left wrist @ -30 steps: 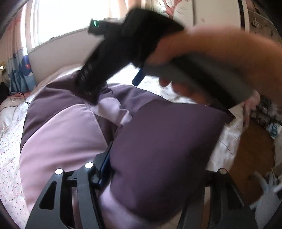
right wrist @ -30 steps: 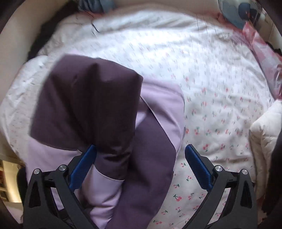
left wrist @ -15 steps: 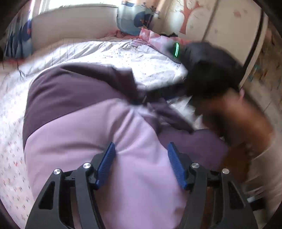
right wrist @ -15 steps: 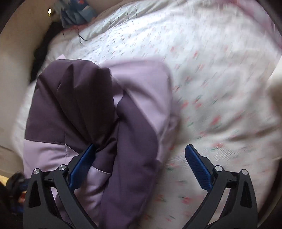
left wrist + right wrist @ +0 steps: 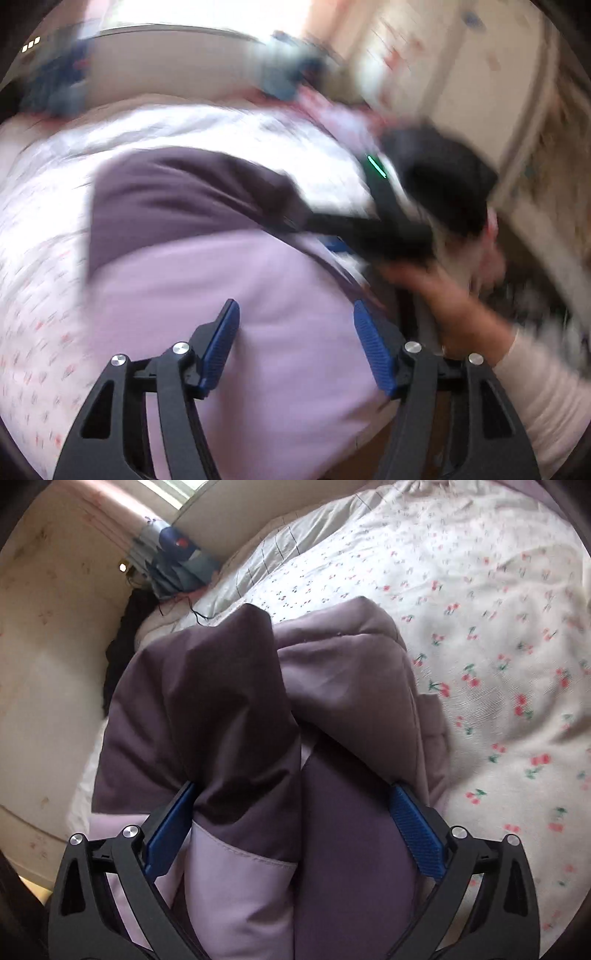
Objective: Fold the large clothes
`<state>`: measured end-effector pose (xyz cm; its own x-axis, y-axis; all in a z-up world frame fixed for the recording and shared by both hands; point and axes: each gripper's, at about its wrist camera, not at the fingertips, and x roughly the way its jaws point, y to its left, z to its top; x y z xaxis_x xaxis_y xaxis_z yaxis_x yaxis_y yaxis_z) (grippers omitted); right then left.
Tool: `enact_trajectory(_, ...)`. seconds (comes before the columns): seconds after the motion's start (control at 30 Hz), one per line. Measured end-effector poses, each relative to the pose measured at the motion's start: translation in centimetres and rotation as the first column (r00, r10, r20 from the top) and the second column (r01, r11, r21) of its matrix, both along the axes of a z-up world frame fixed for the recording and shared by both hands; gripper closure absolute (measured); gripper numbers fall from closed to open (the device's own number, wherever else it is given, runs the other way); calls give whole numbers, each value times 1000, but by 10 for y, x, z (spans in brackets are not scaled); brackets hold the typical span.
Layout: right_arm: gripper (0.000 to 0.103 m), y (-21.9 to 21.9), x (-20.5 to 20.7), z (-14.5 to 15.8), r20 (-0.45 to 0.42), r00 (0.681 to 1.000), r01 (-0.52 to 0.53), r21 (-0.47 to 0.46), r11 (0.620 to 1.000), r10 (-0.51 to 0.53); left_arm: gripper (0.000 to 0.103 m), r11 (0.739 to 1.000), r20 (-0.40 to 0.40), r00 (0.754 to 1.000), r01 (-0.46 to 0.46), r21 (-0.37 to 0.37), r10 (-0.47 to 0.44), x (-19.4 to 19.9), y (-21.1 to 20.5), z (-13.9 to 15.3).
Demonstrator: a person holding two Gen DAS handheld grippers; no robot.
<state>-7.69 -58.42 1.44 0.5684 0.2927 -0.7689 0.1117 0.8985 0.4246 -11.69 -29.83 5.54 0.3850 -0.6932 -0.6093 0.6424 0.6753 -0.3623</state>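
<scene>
A large two-tone garment, light purple [image 5: 258, 288] and dark purple [image 5: 184, 192], lies bunched on the cherry-print bed sheet [image 5: 480, 627]. My left gripper [image 5: 299, 332] hovers over the light purple part; its jaws are opening and no cloth is pressed between the pads. In the left wrist view a hand [image 5: 443, 302] holds my right gripper [image 5: 332, 236] down at the garment's right edge. In its own view the right gripper [image 5: 293, 812] stands wide, with a raised dark purple fold [image 5: 221, 709] and lighter cloth between its fingers, not squeezed.
The bed fills both views, with its near edge and brown floor at the lower right of the left wrist view. A pale wardrobe [image 5: 461, 74] stands to the right. A blue patterned cloth [image 5: 173, 565] and a black item [image 5: 122, 646] lie by the wall.
My left gripper let go of the dark purple fold, swung over the light purple part and widened. The right gripper sank closer, and the bunched cloth now sits between its fingers.
</scene>
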Motion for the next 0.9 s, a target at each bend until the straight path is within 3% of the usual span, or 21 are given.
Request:
enact_trajectory(0.07,7,16,-16,20,44,999,32,-176,984,-24,33,988,-80,988,-135,-76,129,24,48,-1)
enact_trajectory(0.1,7,22,-23,24,60,998,45,-221,974,-32,29,978,-131,976,-187,-94,174,37,66,-7)
enact_trajectory(0.17,7,36,-38,25,87,994,85,-284,955,-62,29,962,-230,945,-257,-92,231,62,91,-27)
enact_trajectory(0.23,7,40,-51,21,118,988,127,-305,944,-95,29,957,-367,904,-271,-100,218,86,100,-59)
enact_trajectory(0.27,7,40,-52,17,123,986,141,-298,944,-108,27,959,-421,887,-259,-118,188,91,99,-73)
enact_trajectory(0.3,7,35,-54,9,118,986,147,-261,954,-120,15,958,-469,870,-247,-146,153,95,97,-85)
enact_trajectory(0.33,7,27,-47,2,100,987,147,-204,968,-129,10,953,-516,847,-246,-175,124,100,93,-101)
enact_trajectory(0.4,7,4,-38,-20,36,989,140,12,990,-141,6,949,-558,825,-243,-200,94,102,84,-117)
enact_trajectory(0.43,7,-2,-37,-28,23,990,139,87,987,-141,6,954,-542,834,-239,-183,105,101,80,-114)
enact_trajectory(0.5,6,-1,-34,-38,35,988,141,174,975,-149,6,971,-474,876,-182,-155,88,91,67,-100)
enact_trajectory(0.57,6,14,-31,-34,54,985,150,176,973,-161,6,983,-405,911,-141,-117,82,76,65,-88)
enact_trajectory(0.63,6,40,-24,-34,71,985,138,215,967,-157,7,982,-351,929,-160,-97,117,76,86,-71)
enact_trajectory(0.7,6,79,-7,-43,83,988,95,313,945,-127,8,975,-287,940,-213,-61,187,71,119,-48)
enact_trajectory(0.8,6,159,23,-55,115,992,0,403,915,-51,8,950,-170,935,-312,26,312,71,177,-12)
enact_trajectory(0.9,6,224,49,-68,63,996,-77,363,929,58,7,890,-131,887,-418,183,444,72,234,-12)
